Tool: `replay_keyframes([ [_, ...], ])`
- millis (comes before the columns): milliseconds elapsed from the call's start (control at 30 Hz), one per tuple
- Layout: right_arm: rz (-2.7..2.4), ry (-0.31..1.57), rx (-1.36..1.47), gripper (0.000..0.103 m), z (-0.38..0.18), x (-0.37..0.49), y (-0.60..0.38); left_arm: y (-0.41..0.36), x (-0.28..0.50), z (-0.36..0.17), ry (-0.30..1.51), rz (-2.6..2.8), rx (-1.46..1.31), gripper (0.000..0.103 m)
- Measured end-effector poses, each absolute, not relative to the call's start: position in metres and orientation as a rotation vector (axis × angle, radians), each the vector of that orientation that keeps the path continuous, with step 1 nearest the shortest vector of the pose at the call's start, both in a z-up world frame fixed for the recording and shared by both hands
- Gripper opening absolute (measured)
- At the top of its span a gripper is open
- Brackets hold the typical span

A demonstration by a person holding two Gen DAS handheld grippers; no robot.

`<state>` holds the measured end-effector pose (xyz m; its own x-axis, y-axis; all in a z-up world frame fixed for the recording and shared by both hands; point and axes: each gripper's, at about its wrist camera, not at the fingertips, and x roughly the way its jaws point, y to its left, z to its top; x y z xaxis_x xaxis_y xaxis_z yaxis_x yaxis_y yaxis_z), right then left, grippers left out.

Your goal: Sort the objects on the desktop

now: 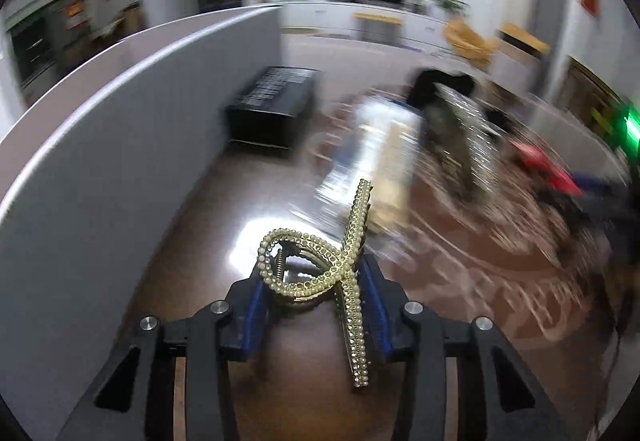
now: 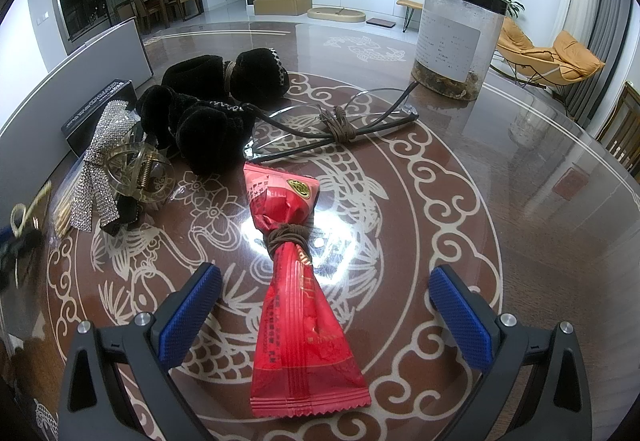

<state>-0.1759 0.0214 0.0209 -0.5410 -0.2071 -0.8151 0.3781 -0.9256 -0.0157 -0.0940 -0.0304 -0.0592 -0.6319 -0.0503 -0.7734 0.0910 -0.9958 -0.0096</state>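
Observation:
My left gripper [image 1: 316, 281] is shut on a gold pearl-studded hair claw [image 1: 320, 269] and holds it above the brown table; the rest of that view is motion-blurred. It shows at the far left of the right wrist view [image 2: 24, 217]. My right gripper [image 2: 326, 305] is open, its blue pads on either side of a red snack packet [image 2: 296, 305] tied at the middle with a brown hair tie [image 2: 288, 237]. The packet lies flat on the table between the fingers.
Behind the packet lie glasses [image 2: 332, 129] wrapped with a brown tie, two black velvet scrunchies [image 2: 224, 81], a rhinestone bow clip [image 2: 100, 169], a black box [image 2: 96, 109] and a clear jar [image 2: 456, 37]. A white board [image 1: 120, 113] stands along the table's left side.

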Motion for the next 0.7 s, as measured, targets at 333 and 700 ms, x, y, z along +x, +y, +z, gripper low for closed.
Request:
replay_keyframes([
  [333,-2.483,0.271,1.277,0.103,0.021,-0.176,0.021,0.016,-0.039,-0.057,0.015,-3.019,1.439,0.043],
  [700,-2.483,0.271,1.276,0.103,0.02,-0.176,0.021,-0.018,-0.027,-0.06,0.22,-2.945,1.458,0.078],
])
